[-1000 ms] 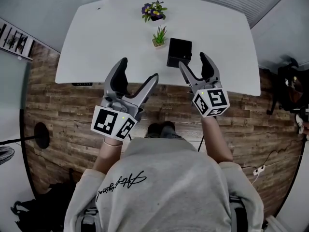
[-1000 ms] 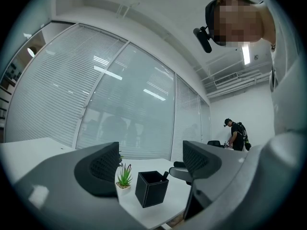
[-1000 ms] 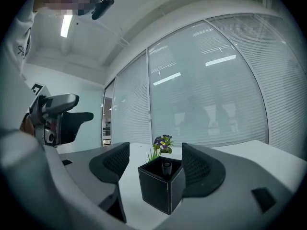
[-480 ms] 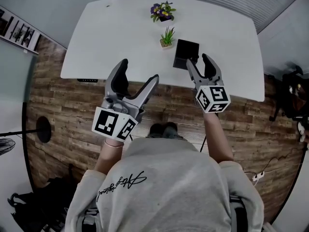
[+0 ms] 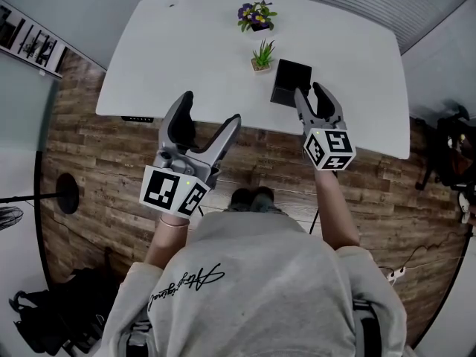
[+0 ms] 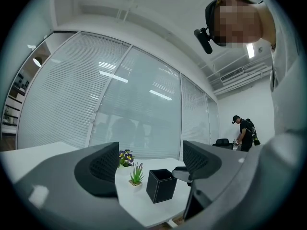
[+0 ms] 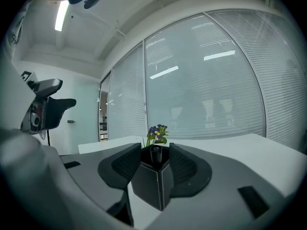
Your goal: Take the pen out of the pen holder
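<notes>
Two claws out at the near edge of a white desk (image 5: 201,50). Left claw (image 5: 211,108): spread wide, nothing between the pads. Right claw (image 5: 309,92): level with the top of the black pen holder (image 5: 291,80), just been closing, pads apart, not pressing on anything. Between them, the dark top of the pen (image 7: 156,153), a sliver of gap on either side. Pen upright inside the holder, near the desk's front edge. Beyond, a small green plant (image 5: 262,55) and purple flowers (image 5: 256,13).

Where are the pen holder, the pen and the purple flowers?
pen holder (image 6: 158,189): left gripper view, front wall.
pen (image 7: 156,153): right gripper view, top end.
purple flowers (image 5: 255,11): head view, blossoms.
</notes>
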### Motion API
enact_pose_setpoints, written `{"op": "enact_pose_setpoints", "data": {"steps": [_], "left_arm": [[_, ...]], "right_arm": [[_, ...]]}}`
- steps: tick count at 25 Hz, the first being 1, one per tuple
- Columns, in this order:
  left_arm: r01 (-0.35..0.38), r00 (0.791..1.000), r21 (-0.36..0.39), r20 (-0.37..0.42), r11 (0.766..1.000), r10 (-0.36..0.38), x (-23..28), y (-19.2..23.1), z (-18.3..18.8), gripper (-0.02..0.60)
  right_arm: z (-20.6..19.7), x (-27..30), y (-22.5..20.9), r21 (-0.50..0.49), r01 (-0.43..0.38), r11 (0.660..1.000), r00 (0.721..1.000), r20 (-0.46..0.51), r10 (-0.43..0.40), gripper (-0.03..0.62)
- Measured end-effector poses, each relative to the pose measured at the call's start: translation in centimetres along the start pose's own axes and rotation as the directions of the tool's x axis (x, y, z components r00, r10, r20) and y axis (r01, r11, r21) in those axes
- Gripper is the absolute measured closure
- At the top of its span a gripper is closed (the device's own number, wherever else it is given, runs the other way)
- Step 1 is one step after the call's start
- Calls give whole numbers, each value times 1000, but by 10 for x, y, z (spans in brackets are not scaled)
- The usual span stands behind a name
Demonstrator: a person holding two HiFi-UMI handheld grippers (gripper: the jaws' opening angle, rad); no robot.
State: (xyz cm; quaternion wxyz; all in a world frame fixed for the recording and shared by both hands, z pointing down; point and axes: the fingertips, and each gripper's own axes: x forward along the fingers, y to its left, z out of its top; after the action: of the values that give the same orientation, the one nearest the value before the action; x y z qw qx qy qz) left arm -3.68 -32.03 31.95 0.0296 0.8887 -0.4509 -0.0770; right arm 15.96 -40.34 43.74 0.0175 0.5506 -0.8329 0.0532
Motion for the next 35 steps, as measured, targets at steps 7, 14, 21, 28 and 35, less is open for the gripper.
{"op": "enact_pose_setpoints", "data": {"steps": [7, 14, 21, 28, 35], "left_arm": [[-19, 1000, -1, 4, 1000, 19, -5, 2, 1, 179], [-29, 1000, 1, -1, 1000, 29, -7, 4, -1, 179], [-37, 999, -3, 6, 999, 37, -10, 6, 2, 179], [-48, 999, -2, 6, 999, 48, -11, 10, 0, 179], [-50, 999, -8, -1, 999, 50, -13, 10, 0, 183]], "right_arm": [[-2, 0, 1, -5, 1, 1000, 1000, -11, -2, 455], [-7, 7, 2, -10, -4, 1000, 1000, -29, 4, 469], [-7, 8, 2, -11, 10, 1000, 999, -34, -10, 497], [-10, 9, -3, -7, 27, 1000, 999, -39, -27, 523], [-9, 7, -5, -10, 40, 999, 998, -45, -41, 536]]}}
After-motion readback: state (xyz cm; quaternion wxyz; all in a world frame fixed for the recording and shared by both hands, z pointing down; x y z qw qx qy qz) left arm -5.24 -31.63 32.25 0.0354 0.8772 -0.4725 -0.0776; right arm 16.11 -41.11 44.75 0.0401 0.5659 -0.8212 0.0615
